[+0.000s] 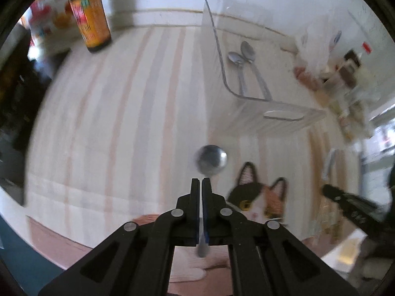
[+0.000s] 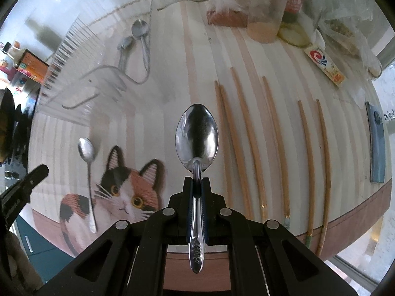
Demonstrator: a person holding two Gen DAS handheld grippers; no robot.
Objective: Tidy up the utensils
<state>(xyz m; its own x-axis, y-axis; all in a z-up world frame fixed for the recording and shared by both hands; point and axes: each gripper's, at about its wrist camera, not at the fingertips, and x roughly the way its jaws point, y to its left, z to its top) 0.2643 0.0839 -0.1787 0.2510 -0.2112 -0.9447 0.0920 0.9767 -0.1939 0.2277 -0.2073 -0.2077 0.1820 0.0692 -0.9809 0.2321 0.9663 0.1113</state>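
Note:
My left gripper (image 1: 200, 181) is shut on a small metal spoon (image 1: 210, 159), bowl pointing forward, held above the striped cloth just short of a clear plastic bin (image 1: 281, 113). Two spoons (image 1: 243, 56) lie inside the bin. My right gripper (image 2: 197, 180) is shut on a larger metal spoon (image 2: 197, 135), bowl forward, above the cloth. In the right wrist view the bin (image 2: 98, 81) is at the far left with the two spoons (image 2: 134, 39) in it. The left gripper's spoon (image 2: 87, 162) shows at the left, over the cat picture. Several wooden chopsticks (image 2: 246, 133) lie in a row on the right.
A dark sauce bottle (image 1: 90, 17) stands at the far left. Jars, bags and packets (image 2: 269, 9) crowd the far edge. A blue phone (image 2: 376, 143) lies near the right edge. The cat picture (image 2: 123, 190) marks the cloth's near side.

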